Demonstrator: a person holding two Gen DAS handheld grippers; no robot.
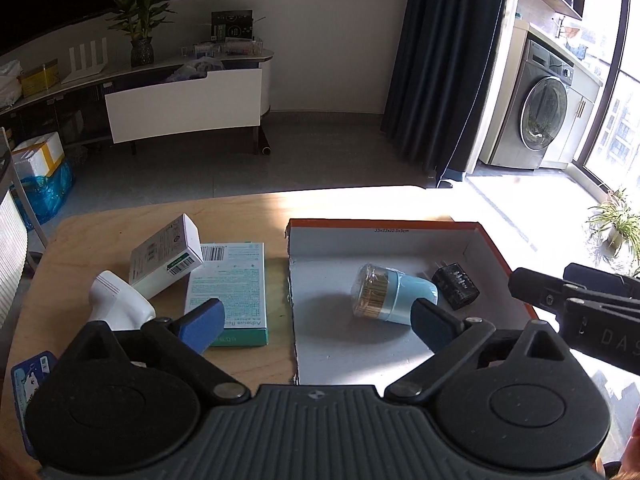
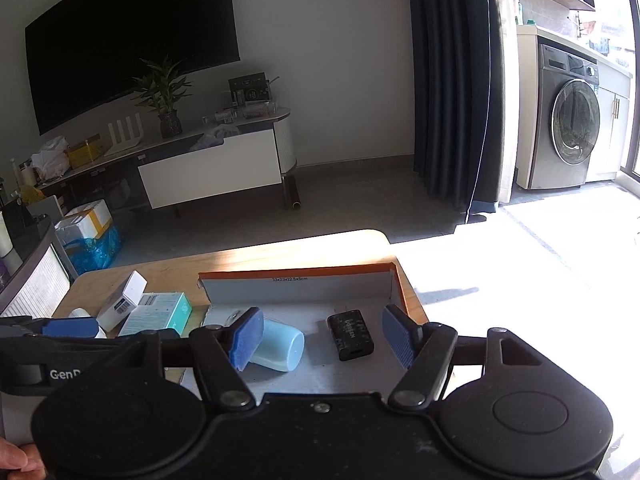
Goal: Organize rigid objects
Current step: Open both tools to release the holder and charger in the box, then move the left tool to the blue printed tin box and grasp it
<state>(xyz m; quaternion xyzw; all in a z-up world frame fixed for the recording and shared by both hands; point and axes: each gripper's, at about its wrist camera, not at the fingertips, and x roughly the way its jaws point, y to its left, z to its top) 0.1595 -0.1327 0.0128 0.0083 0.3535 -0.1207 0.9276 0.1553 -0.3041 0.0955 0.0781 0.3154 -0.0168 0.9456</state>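
An orange-rimmed cardboard box stands on the wooden table. Inside it lie a light-blue toothpick jar on its side and a black charger. My left gripper hovers wide open above the box's left wall, holding nothing. My right gripper hangs open over the box, with the charger below the gap and untouched. Left of the box lie a white carton, a green-and-white flat box and a white plastic device.
A blue card packet lies at the table's near left corner. The right gripper's black body reaches in at the left wrist view's right side. Beyond the table are a TV cabinet, a dark curtain and a washing machine.
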